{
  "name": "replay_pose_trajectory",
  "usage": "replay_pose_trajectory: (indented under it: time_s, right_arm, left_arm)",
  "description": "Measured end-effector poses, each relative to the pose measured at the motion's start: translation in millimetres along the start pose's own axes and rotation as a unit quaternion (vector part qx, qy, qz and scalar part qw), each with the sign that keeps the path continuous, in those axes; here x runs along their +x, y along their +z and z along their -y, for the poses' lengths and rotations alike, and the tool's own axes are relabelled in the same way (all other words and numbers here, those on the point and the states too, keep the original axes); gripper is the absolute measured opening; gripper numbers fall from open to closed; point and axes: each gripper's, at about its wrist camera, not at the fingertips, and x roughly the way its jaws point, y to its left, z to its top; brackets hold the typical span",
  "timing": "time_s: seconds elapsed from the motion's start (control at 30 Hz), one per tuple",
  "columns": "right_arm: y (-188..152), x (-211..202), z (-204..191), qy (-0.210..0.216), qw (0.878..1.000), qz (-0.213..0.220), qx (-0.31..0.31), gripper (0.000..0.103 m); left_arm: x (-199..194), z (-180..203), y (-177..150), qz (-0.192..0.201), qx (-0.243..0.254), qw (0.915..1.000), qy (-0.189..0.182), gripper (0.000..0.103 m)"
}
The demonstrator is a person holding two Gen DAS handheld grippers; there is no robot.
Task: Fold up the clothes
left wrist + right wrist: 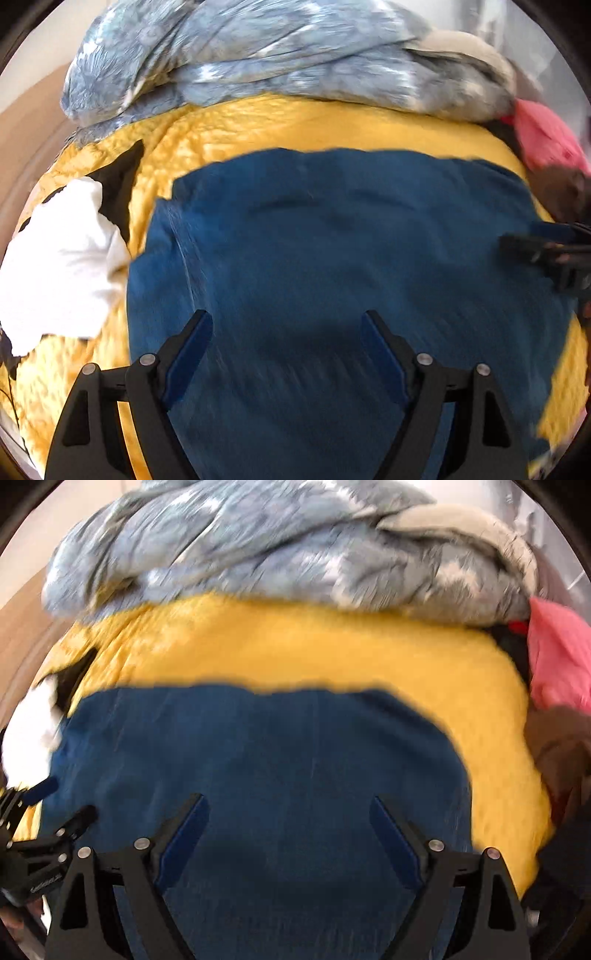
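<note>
Both hand-held grippers, left (286, 345) and right (288, 829), hover wide open and empty over the flat blue garment (332, 240), folding seemingly unfinished, other clothes (59, 254) waiting.

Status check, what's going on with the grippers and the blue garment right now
Left gripper and right gripper both open, holding nothing. Blue garment spread on the yellow blanket. White cloth beside its left edge.

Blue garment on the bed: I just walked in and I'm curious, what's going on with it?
A person with two handheld grippers is folding laundry. The blue garment lies spread on a yellow quilt. The left gripper and right gripper hover over it, jaws open, gripping nothing. A white cloth and a blue-grey patterned bundle wait nearby.
</note>
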Motion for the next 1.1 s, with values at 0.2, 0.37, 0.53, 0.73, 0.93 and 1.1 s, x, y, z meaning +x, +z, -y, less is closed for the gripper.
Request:
replay_pose_trajectory:
  time_s: [0.2, 0.37, 0.53, 0.73, 0.93, 1.1]
  right_arm:
    - [-73.3, -33.3, -22.9, 0.032, 0.998, -0.025, -0.042, 0.090]
    - [-125.6, -43.5, -42.6, 0.025, 0.996, -0.010, -0.091, 0.090]
    - [-151.3, -7.7, -42.9, 0.006, 0.994, -0.037, -0.101, 0.091]
    - [-137.6, -54.2, -16.1, 0.066, 0.997, 0.009, -0.049, 0.091]
    - [-110.5, -101.0, 62.4, 0.053, 0.987, 0.114, 0.095, 0.091]
    - [-100.6, -89.6, 101.5, 0.046, 0.981, 0.098, 0.162, 0.091]
  left_arm:
    - [-40.6, 35.2, -61.4, 0.010, 0.060, 0.9969, -0.050, 0.085]
    - [-9.4, 39.1, -79.6, -0.030, 0.089, 0.9951, -0.031, 0.087]
    - [-12.3, 34.9, -77.6, -0.020, 0.079, 0.9964, -0.023, 0.087]
    - [-56.6, -9.7, -62.3, 0.064, -0.018, 0.9952, -0.072, 0.086]
    - [-84.2, -85.6, -61.2, 0.157, -0.220, 0.9609, -0.060, 0.087]
    - [-63.3, -99.3, -55.2, 0.122, -0.231, 0.9644, -0.042, 0.087]
